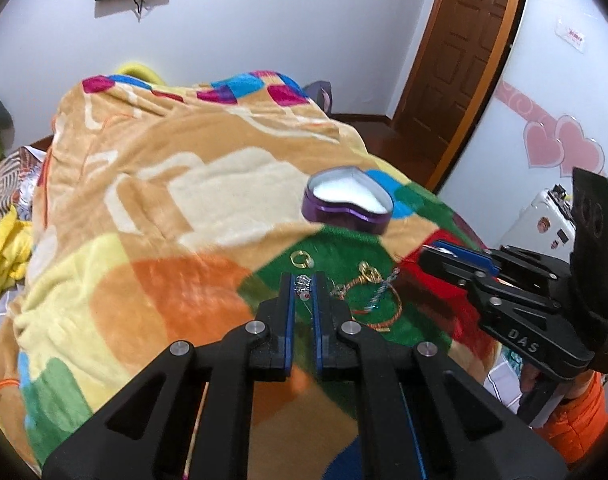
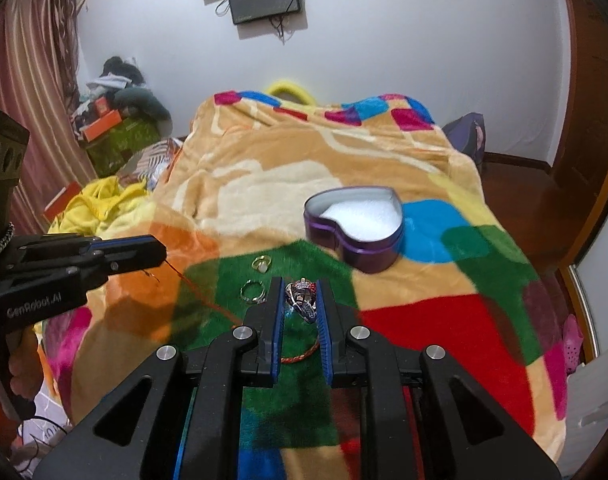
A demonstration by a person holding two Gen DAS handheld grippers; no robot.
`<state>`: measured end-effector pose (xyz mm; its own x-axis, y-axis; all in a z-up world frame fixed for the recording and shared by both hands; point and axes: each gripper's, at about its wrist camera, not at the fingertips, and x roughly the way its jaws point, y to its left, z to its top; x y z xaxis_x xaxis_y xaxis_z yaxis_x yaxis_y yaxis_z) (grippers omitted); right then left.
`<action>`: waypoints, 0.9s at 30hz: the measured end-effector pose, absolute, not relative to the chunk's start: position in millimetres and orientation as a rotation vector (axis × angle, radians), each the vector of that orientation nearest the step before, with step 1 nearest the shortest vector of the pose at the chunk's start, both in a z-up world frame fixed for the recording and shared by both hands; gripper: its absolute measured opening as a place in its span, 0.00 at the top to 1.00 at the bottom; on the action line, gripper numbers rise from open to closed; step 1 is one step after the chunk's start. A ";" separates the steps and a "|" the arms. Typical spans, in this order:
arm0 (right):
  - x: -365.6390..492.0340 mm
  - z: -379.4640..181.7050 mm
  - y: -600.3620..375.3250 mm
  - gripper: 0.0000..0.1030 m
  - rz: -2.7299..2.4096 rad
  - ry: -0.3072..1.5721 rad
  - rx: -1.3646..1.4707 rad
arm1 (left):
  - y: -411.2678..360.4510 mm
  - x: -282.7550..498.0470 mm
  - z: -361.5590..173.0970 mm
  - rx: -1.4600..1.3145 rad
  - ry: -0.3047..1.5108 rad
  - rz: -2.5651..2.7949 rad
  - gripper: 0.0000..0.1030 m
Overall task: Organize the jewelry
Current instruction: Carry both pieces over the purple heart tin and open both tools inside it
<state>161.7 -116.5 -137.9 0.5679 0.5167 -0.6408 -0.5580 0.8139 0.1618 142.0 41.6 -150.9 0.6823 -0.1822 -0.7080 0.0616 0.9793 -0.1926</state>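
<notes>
Left wrist view: left gripper low over green patch of multicoloured plush blanket on bed, jaws narrow, small silver jewel piece with red bead between tips; gripped or just lying there, cannot tell. Gold ring just beyond tips, gold chain link and orange-red cord bracelet to the right on same patch. Open purple heart-shaped tin with white lining farther back, apart from jewelry. Right gripper at right edge, jaw gap not readable here. Right wrist view: right gripper jaws narrow, closed on silver-and-purple bracelet cluster, red cord trailing below. Silver ring and gold ring with pale stone left of tips on green patch. Heart tin beyond, right. Left gripper at left, thin red thread hanging from tip.
</notes>
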 end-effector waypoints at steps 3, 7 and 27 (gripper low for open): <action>162.6 -133.4 -120.7 0.87 0.614 0.718 -0.054 | 45.6 145.3 -144.3 -0.157 0.790 -0.128 0.94; 165.7 -129.4 -125.1 0.87 0.593 0.702 -0.048 | 46.9 150.1 -135.2 -0.156 0.767 -0.141 0.94; 206.8 -128.3 -130.1 0.87 0.581 0.668 -0.049 | 23.5 221.8 -131.2 -0.110 0.766 -0.220 0.94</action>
<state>206.8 -130.1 -128.3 0.6326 0.4927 -0.5975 -0.5235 0.8406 0.1389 221.8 23.5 -131.2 0.6992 -0.2371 -0.6745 0.1571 0.9713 -0.1785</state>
